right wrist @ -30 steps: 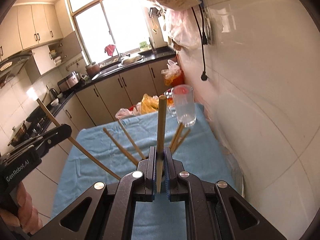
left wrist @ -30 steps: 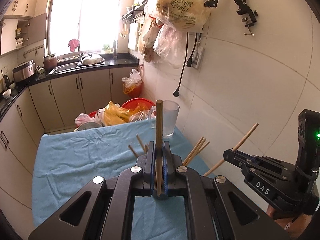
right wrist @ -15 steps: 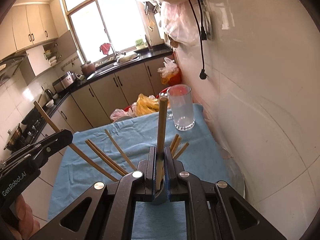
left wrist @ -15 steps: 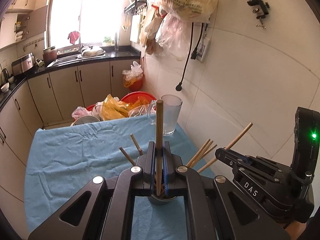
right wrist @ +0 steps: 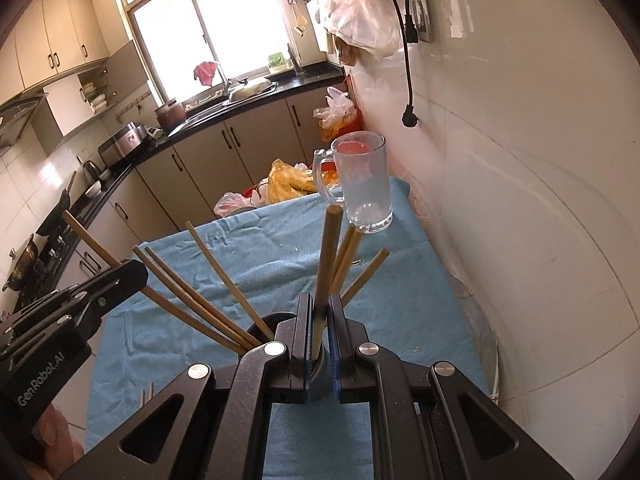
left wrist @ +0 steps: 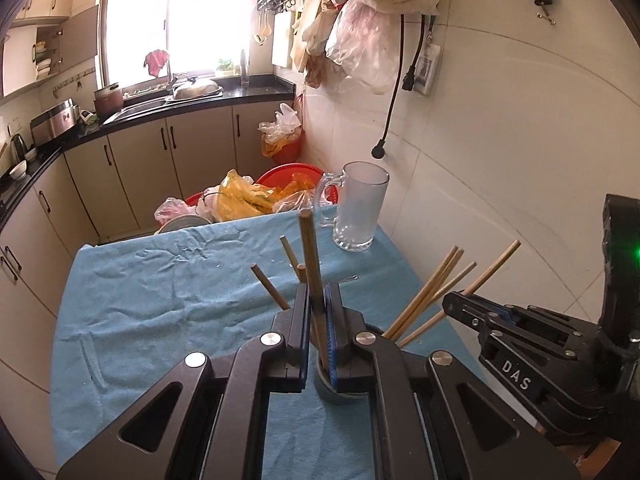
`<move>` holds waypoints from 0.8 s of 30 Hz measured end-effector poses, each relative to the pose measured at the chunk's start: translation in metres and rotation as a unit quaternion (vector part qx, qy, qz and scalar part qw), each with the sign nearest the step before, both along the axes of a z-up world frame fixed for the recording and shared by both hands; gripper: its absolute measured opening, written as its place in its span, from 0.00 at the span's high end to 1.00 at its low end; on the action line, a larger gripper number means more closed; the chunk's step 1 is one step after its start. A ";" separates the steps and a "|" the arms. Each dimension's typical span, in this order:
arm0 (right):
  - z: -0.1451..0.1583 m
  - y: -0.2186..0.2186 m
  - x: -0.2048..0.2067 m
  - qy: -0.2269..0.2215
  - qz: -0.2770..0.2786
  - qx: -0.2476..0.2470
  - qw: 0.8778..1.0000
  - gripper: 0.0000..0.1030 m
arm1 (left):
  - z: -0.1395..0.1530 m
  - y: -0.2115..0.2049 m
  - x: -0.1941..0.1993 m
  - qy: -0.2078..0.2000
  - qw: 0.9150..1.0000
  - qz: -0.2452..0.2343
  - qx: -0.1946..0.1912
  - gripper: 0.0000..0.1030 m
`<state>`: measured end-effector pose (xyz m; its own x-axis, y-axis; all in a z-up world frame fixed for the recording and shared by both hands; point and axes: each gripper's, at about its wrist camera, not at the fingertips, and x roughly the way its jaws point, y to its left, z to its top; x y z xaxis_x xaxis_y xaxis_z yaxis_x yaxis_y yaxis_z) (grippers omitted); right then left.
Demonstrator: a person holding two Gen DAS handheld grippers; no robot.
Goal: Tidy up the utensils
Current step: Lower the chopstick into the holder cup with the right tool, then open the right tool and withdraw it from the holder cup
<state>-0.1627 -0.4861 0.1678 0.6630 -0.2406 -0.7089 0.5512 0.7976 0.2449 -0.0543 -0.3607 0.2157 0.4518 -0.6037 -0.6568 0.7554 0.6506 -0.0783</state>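
Evidently each claw is clamped tight on one chopstick so the sticks can be steered upright into the dark holder cup (left wrist: 334,390) on the near part of the blue cloth (left wrist: 168,280): the left gripper (left wrist: 318,332) pinches its chopstick (left wrist: 310,256) low on the shaft, lower end at the cup's mouth. The right gripper (right wrist: 320,336) grips its own chopstick (right wrist: 327,256) the same way. Other chopsticks (right wrist: 208,300) already lean fanned out of the cup, and a glass mug (left wrist: 360,210) stands empty at the far right by the wall.
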 end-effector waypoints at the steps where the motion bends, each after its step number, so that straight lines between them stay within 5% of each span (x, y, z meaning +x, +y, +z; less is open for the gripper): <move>1: -0.001 -0.001 0.001 0.002 0.001 0.000 1.000 0.93 | -0.001 -0.001 0.001 -0.001 1.000 0.001 0.001 0.93; 18: -0.003 -0.004 0.003 0.006 -0.006 0.010 1.000 0.92 | -0.014 -0.004 0.012 -0.002 1.000 0.009 0.014 0.91; 24: 0.006 -0.006 -0.003 -0.007 -0.014 0.006 1.000 0.80 | -0.014 -0.003 0.013 -0.002 1.000 0.013 0.015 0.89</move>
